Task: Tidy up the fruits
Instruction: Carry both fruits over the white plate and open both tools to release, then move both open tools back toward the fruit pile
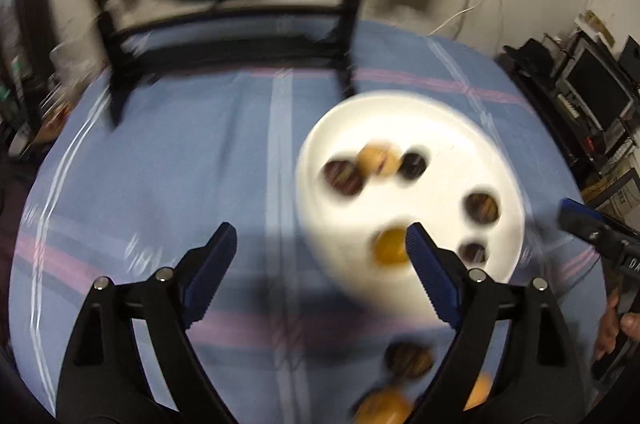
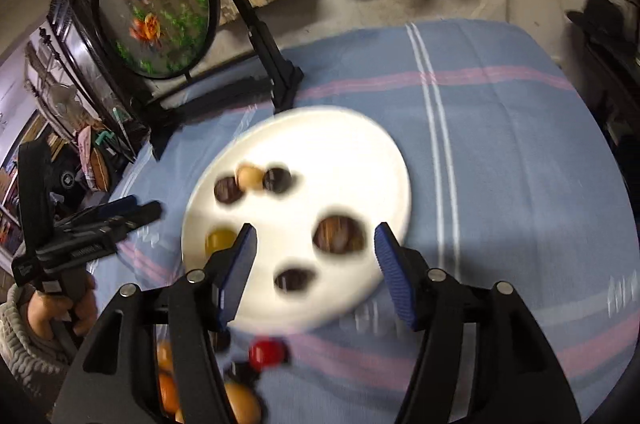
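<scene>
A white plate lies on the blue striped cloth with several small fruits on it: dark ones, a tan one and a yellow one. My left gripper hangs open over the plate's left edge, the yellow fruit beside its right finger, untouched. In the right wrist view, my right gripper is open above the plate, a brown fruit lying on the plate between its tips, pads clear of it. A red fruit and orange fruits lie loose on the cloth nearby.
A round embroidered screen on a black stand sits at the table's far edge behind the plate. The cloth stretches bare to the right of the plate. Cluttered shelves stand left, a monitor right. Both views are motion-blurred.
</scene>
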Available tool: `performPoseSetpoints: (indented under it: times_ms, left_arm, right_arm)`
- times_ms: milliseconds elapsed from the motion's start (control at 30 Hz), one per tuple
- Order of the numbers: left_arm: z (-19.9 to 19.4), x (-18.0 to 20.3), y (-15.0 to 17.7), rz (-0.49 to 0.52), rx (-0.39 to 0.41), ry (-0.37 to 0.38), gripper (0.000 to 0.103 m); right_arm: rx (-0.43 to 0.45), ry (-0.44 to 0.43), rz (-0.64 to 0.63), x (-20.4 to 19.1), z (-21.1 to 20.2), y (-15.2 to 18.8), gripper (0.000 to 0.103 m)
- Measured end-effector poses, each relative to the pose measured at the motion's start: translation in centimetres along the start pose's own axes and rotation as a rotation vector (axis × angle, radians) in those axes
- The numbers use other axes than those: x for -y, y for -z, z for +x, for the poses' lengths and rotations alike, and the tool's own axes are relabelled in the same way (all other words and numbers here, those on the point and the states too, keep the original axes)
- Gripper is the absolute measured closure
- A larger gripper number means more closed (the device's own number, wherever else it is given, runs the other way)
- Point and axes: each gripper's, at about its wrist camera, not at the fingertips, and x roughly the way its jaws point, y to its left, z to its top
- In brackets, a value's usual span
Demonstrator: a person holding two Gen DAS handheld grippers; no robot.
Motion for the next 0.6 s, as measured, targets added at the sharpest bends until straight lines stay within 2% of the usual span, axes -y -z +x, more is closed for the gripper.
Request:
performPoseSetpoints:
  times_ms: [167,267,333,433,600]
  left_arm:
    - [-2.8,-3.9,8.0,-0.068,-0.105,-0.039,0.014]
    - [-4.1,-4.9,12.1,-0.082,-0.145,-0.026,0.014]
    - [-4.7,-4.7,14.2,-0.078,-0.168,-0.006,0.014]
    - [-5.1,-3.6,15.8,-0.049,-0.181,0.021,0.014]
    - [-5.1,-1.0,16.0,0.068,-0.16,0.025,0.011]
  right_arm:
    - [-0.056,0.044,0.072,0.4,-3.4,6.6,0.041]
    - [-0.092,0.022,0.172,0.7,-5.2,10.2,0.041]
    - [-0.111,0.007,0.195,0.4,-5.9,11.5,0.041]
    - [-0.123,0.025,0.166,-0.7,-7.1,12.5,0.041]
    - [-0.107,0.05,0.122,-2.7,-8.8,12.9,0.041]
